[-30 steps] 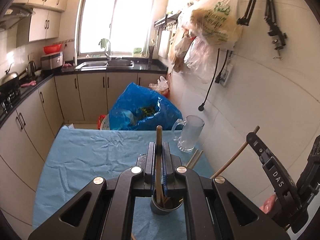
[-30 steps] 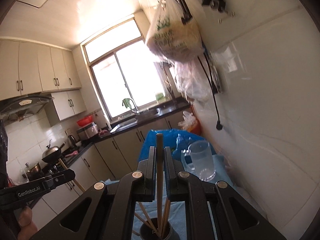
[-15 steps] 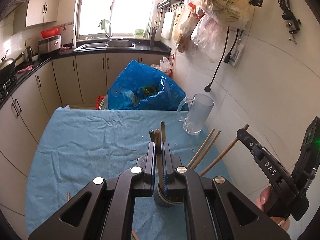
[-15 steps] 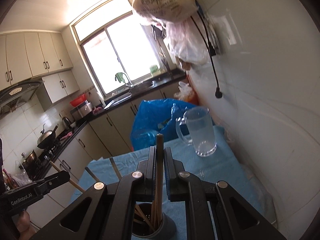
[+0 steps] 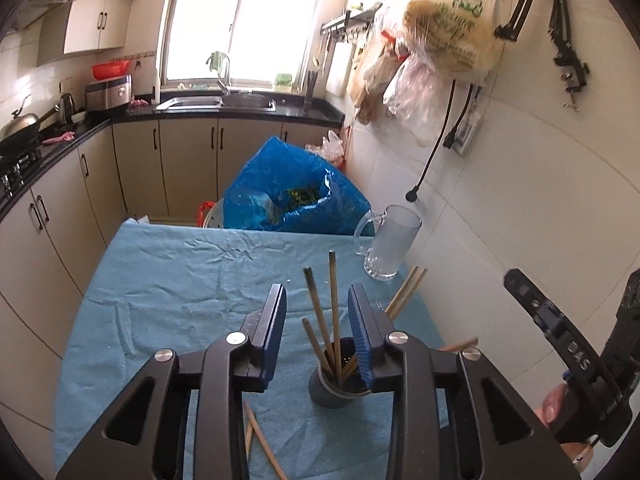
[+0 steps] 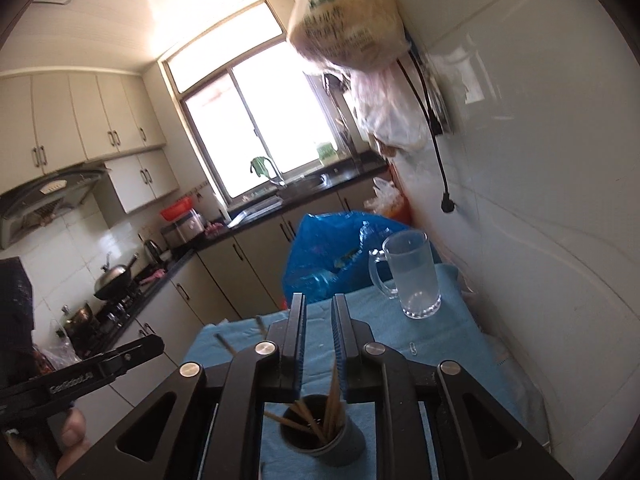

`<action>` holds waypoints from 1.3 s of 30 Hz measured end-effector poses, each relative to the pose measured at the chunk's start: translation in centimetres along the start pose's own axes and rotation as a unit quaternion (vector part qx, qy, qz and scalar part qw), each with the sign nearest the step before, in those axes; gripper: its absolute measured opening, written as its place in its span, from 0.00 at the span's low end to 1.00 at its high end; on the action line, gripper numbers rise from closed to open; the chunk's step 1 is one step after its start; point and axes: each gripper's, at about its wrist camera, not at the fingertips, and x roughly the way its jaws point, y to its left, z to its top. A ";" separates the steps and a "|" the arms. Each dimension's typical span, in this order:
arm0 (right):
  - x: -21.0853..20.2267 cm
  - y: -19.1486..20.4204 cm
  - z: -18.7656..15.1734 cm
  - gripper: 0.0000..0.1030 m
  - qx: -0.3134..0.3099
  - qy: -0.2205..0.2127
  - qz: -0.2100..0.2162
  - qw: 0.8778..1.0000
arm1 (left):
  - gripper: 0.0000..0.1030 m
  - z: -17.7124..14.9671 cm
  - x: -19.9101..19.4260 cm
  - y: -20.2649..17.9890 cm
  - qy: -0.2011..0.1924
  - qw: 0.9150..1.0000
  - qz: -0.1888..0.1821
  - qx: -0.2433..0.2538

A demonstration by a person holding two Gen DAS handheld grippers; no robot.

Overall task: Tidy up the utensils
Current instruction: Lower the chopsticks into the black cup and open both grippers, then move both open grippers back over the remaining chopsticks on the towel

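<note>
A dark grey holder cup [image 5: 334, 386] stands on the blue cloth [image 5: 180, 280] and holds several wooden chopsticks [image 5: 332, 300]. My left gripper [image 5: 316, 304] is open and empty, its jaws on either side of the chopsticks above the cup. Loose chopsticks [image 5: 258, 440] lie on the cloth under it. In the right wrist view the cup [image 6: 324, 436] with chopsticks [image 6: 332, 400] sits just below my right gripper [image 6: 318, 312], which is open and empty. The right gripper's body also shows in the left wrist view [image 5: 560, 344].
A glass mug [image 5: 390, 246] stands at the far right of the table by the tiled wall, also in the right wrist view [image 6: 412, 274]. A blue plastic bag [image 5: 292, 192] sits beyond the far edge. Two chopsticks [image 5: 406, 290] lean near the mug. Plastic bags hang above [image 5: 448, 24].
Both grippers were shut on a chopstick each above the cup. Both have opened; the chopsticks now stand in the cup. The left gripper has tilted up slightly.
</note>
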 end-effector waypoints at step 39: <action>3.6 10.1 -18.1 0.40 -0.084 0.248 0.091 0.961 | 0.31 -18.4 6.3 23.6 0.227 0.958 0.105 -0.140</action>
